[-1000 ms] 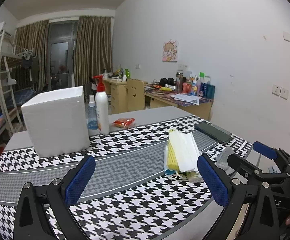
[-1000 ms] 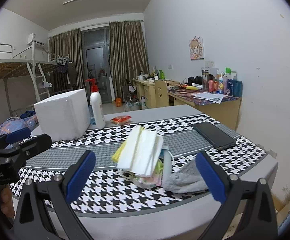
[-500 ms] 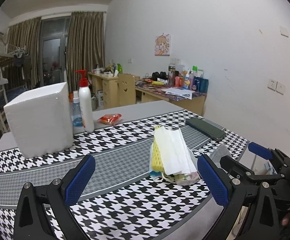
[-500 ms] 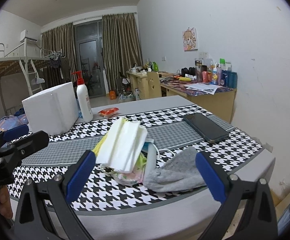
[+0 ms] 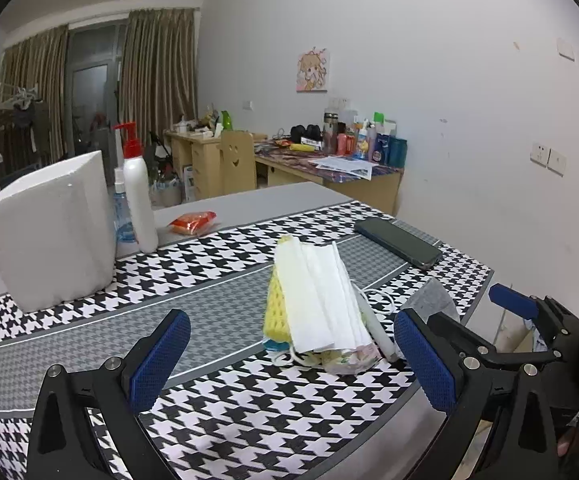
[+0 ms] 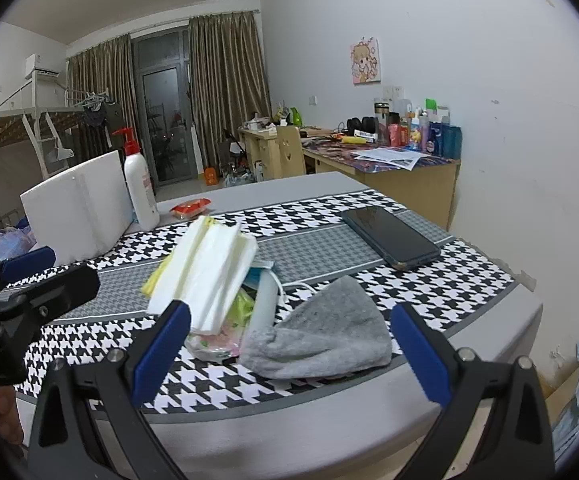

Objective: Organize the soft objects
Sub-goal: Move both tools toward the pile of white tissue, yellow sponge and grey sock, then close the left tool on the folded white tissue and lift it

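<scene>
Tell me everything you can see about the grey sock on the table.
The grey sock looks like soft, fuzzy knit fabric, plain grey with no visible pattern. It lies crumpled and flattened in a rough wedge near the table's front edge, partly on the houndstooth cloth. Its left end touches the pile of masks. It sits just ahead of the right gripper, framed between the open jaws, not yet held. In the left wrist view only its top shows behind a gripper finger.

Low wrist views, shared table (image 5: 217,308)
</scene>
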Available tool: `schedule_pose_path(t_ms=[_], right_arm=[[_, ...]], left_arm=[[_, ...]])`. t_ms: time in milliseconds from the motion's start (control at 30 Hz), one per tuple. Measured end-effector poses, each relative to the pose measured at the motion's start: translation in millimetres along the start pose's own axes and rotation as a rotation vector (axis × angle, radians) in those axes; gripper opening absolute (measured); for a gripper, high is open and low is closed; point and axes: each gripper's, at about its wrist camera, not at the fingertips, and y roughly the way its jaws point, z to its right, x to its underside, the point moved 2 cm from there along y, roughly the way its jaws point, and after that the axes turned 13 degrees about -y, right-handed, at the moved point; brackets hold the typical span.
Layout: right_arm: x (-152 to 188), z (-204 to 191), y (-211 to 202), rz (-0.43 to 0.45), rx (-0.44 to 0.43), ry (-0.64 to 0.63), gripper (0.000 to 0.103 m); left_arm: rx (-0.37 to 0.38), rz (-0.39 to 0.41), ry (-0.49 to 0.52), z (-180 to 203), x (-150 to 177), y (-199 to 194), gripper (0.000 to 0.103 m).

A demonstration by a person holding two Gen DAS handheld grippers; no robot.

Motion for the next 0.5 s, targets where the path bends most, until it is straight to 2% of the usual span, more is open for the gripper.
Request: schedule_pose_path(t_ms=[233, 500], right_arm=[[7.1, 11.9, 9.7, -0.030, 0.000, 0.017, 0.102], [12.7, 24.6, 17.0, -0.059, -0.001, 0.035, 0.102]], left_arm=[[0.004, -0.037, -0.001, 9.9, 0.9, 17.3, 0.102], [-0.040, -0.079, 0.012, 17.7, 2.5, 39.9, 0.102]])
